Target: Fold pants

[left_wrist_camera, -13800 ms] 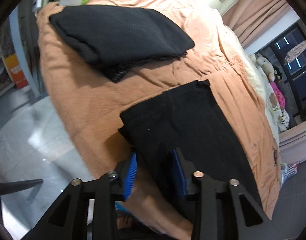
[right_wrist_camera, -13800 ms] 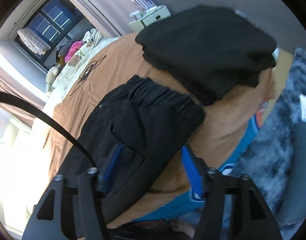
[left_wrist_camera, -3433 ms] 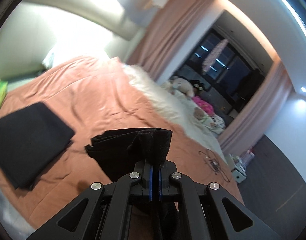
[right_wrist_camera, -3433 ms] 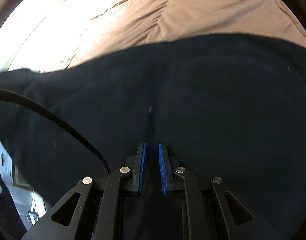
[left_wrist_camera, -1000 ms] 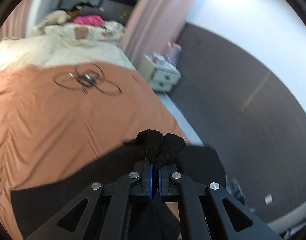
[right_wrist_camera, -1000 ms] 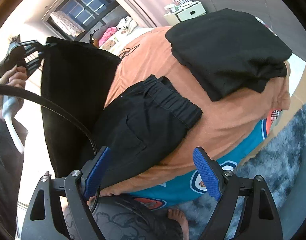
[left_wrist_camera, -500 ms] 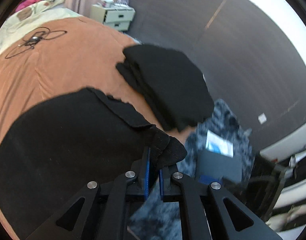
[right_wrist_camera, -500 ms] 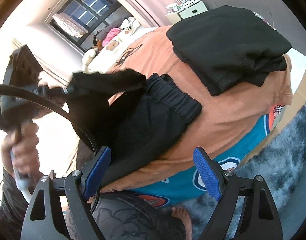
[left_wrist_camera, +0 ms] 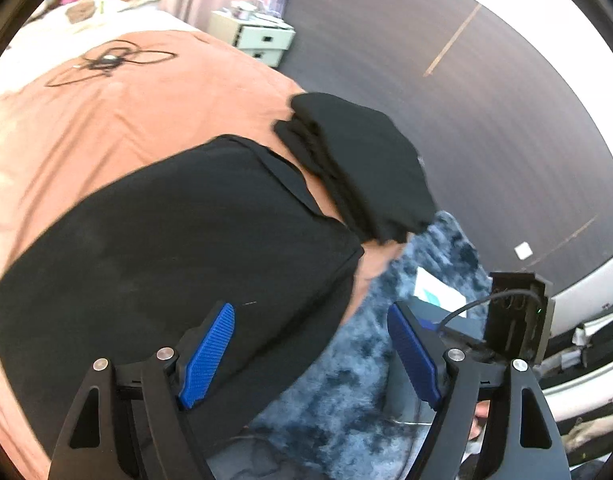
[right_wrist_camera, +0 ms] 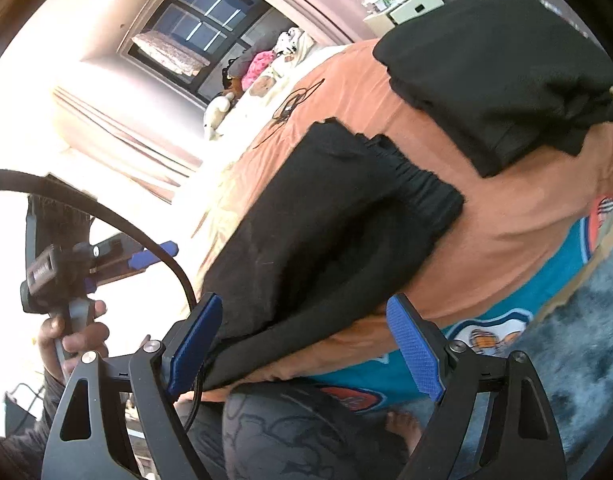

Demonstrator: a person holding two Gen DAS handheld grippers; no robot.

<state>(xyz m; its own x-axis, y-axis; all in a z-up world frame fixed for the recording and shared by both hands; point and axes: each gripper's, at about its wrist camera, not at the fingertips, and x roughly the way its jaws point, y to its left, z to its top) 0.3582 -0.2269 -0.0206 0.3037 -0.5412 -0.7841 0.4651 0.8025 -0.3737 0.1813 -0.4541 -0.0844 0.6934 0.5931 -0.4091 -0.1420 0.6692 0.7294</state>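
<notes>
The black pants lie folded over on the orange bedspread near the bed's corner; they also show in the right wrist view, waistband toward the stack. My left gripper is open and empty, just above the pants' near edge. My right gripper is open and empty, hovering near the folded edge at the bed's side. The left gripper also shows at the left of the right wrist view, held in a hand.
A stack of folded black clothes sits on the bed corner beside the pants, also seen in the right wrist view. A tangled cable lies farther up the bed. A blue shaggy rug covers the floor below. A white nightstand stands by the wall.
My left gripper carried the pant end over, laid it on the rest of the pants, and opened. The right gripper stayed open and barely moved.
</notes>
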